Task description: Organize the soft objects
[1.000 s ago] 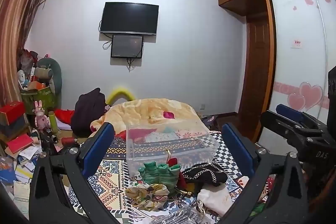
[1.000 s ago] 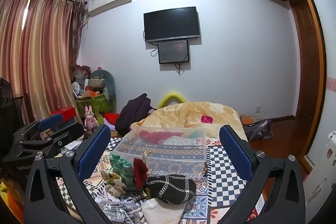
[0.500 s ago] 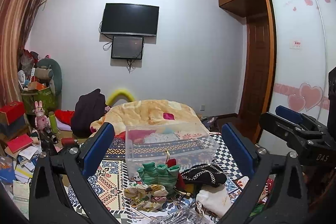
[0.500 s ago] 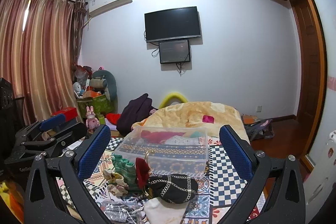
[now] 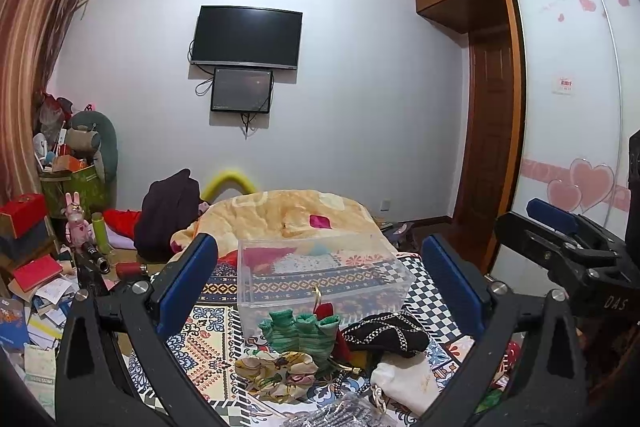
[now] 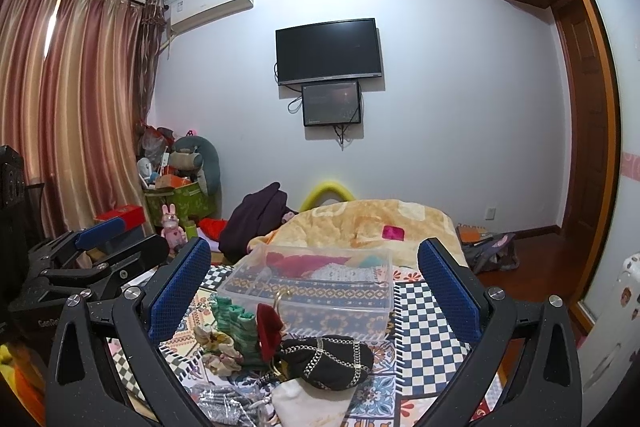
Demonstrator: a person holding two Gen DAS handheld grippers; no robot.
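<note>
A clear plastic bin (image 5: 320, 279) (image 6: 320, 283) stands on the patterned bed cover. In front of it lies a pile of soft items: green knitted socks (image 5: 298, 331) (image 6: 236, 327), a floral scrunchie (image 5: 276, 371) (image 6: 218, 347), a black pouch with chain trim (image 5: 384, 333) (image 6: 326, 357), a red item (image 6: 268, 327) and a white cloth bag (image 5: 400, 383) (image 6: 308, 403). My left gripper (image 5: 320, 283) is open and empty, held above and behind the pile. My right gripper (image 6: 316, 283) is open and empty too. Each gripper shows in the other's view, the right one (image 5: 560, 239) and the left one (image 6: 100, 251).
A yellow blanket (image 5: 288, 215) is heaped behind the bin. A dark garment (image 5: 168, 211) lies at the far left of the bed. Clutter, books and toys (image 5: 36, 267) crowd the left side. A wardrobe (image 5: 568, 131) and door stand on the right.
Both views have shifted only slightly; the pile and bin sit a touch lower in the frames. Both grippers stay open and empty.
</note>
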